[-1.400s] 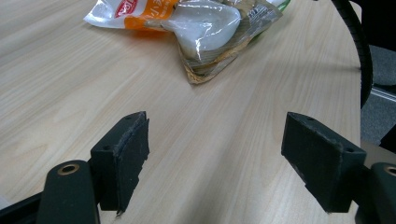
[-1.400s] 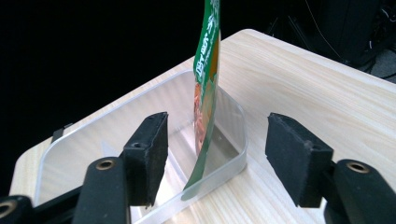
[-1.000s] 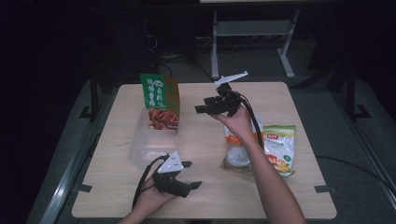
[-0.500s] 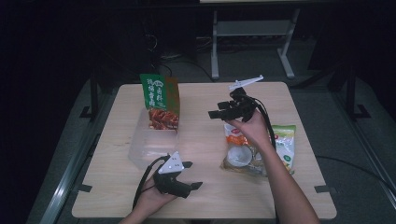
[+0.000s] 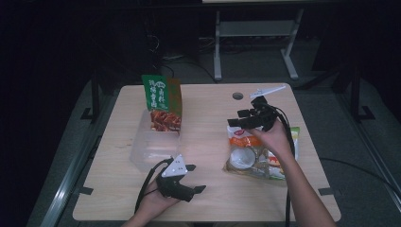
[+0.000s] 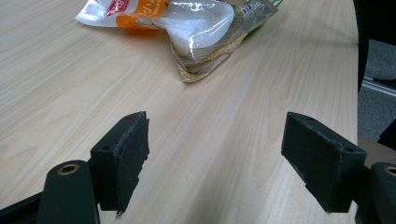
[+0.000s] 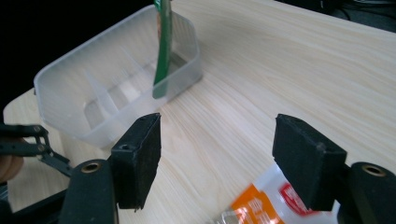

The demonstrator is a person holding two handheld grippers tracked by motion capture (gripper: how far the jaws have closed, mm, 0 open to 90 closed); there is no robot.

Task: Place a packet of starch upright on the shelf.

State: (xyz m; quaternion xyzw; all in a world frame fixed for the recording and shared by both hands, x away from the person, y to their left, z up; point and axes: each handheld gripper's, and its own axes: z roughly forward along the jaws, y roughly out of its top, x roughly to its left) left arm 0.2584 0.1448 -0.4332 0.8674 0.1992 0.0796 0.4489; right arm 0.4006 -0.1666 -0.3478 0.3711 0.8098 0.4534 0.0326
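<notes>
While right tongs point(image 5: 243, 118) gape empty, orange snack packet point(image 5: 255, 156) just beneath

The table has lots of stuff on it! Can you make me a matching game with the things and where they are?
Things:
1. green snack bag
2. clear plastic bin
3. orange and white packet
4. left gripper

Places:
A. lying flat below the right gripper
B. open, low at the near edge of the table
C. standing upright inside the bin's far end
D. on the left half of the table

Pairs: 1-C, 2-D, 3-A, 4-B
</notes>
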